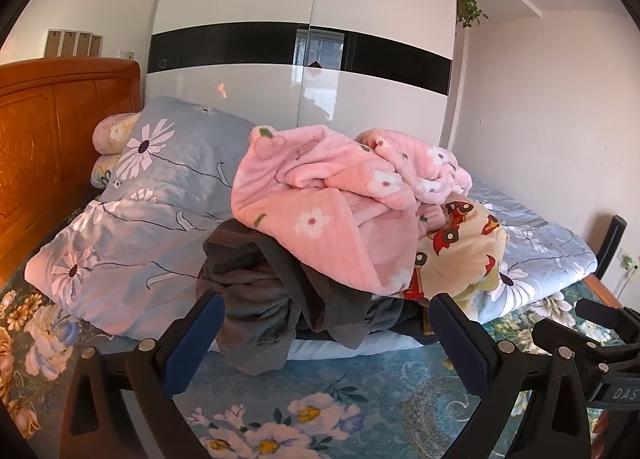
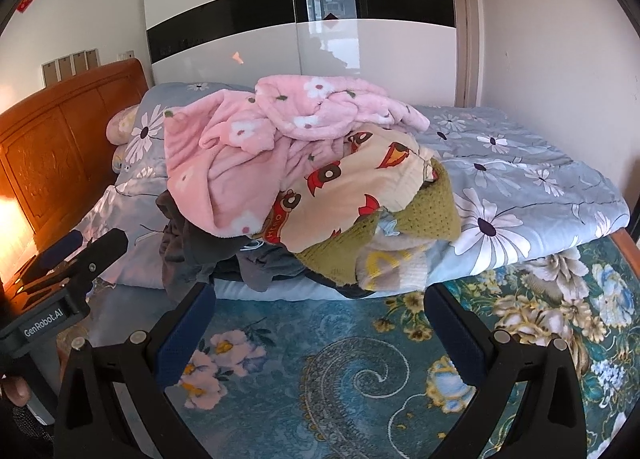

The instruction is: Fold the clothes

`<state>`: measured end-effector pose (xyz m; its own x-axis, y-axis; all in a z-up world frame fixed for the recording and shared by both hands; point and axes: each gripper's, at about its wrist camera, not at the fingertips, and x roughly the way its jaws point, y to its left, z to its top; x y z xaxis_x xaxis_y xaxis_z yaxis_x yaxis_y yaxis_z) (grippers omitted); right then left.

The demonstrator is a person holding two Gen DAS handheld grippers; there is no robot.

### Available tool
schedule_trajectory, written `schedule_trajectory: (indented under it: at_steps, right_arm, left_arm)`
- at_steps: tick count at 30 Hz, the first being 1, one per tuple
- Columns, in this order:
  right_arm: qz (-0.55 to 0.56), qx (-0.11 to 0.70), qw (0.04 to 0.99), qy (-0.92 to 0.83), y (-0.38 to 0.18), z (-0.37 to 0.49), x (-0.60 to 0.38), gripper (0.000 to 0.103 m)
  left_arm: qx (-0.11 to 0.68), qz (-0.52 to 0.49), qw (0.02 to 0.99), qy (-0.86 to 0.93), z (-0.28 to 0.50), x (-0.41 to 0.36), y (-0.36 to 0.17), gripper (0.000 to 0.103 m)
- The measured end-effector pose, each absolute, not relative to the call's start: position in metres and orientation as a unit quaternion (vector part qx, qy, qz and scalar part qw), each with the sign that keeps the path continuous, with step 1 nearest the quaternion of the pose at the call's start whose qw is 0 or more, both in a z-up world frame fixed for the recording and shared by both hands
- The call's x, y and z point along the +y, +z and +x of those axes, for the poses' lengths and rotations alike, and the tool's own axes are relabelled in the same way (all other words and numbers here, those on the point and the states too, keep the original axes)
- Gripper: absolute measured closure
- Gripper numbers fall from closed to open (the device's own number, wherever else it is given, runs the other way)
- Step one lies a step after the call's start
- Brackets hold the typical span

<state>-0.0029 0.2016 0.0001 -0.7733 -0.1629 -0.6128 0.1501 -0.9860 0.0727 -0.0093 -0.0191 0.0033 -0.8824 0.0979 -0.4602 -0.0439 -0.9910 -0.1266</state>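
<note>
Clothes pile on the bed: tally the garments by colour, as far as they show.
Pink floral fleece: 1, perhaps 2 tangled
Cream with red cartoon print: 1
Olive green knit: 1
Dark grey: at least 1
Pale knit with yellow mark: 1
Total: at least 5

The left black plastic tongs (image 1: 324,323) had two angled arms faced with blue ribbed pads (image 1: 192,343) and silver round rivets at the pivots. The right black plastic tongs (image 2: 318,321) matched them. White lettering reading "GenRobot.AI" marked one body; the other showed only "DAS", perhaps part of a longer word.
</note>
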Motion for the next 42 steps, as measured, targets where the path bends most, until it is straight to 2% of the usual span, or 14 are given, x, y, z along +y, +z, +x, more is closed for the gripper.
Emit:
schedule_trajectory:
  at_steps: [14,22,28,32,35,36,38,39,42]
  right_arm:
    - [0.331,-0.008,0.084,-0.94,-0.011,-0.012,0.204,0.0]
    - [0.344,-0.018,0.063,-0.937,-0.037,-0.014,0.246,0.0]
    - [0.357,-0.023,0.046,-0.933,-0.054,-0.009,0.279,0.0]
    - [0.362,-0.023,0.038,-0.931,-0.063,-0.004,0.3,0.0]
    - [0.362,-0.026,0.034,-0.931,-0.067,0.002,0.313,0.0]
    - [0.364,-0.027,0.032,-0.931,-0.069,0.003,0.317,0.0]
    - [0.367,-0.034,0.026,-0.929,-0.073,0.005,0.326,0.0]
    - [0.369,-0.039,0.025,-0.928,-0.074,0.005,0.329,0.0]
    - [0.372,-0.058,0.027,-0.926,-0.077,0.008,0.335,0.0]
  left_arm:
    - [-0.119,-0.274,0.04,0.953,-0.04,-0.031,-0.01,0.0]
    - [-0.135,-0.275,0.081,0.949,-0.103,-0.005,0.018,0.0]
    - [-0.133,-0.309,0.064,0.94,-0.171,0.036,0.016,0.0]
    - [-0.077,-0.318,0.015,0.945,-0.204,0.057,0.013,0.002]
    - [-0.085,-0.32,-0.005,0.944,-0.214,0.054,0.007,0.018]
    - [-0.09,-0.32,-0.008,0.943,-0.216,0.053,0.006,0.028]
    - [-0.091,-0.321,-0.007,0.943,-0.218,0.053,0.004,0.065]
    - [-0.082,-0.321,-0.005,0.943,-0.217,0.056,0.004,0.087]
    - [-0.058,-0.303,-0.002,0.951,-0.203,0.061,0.014,0.091]
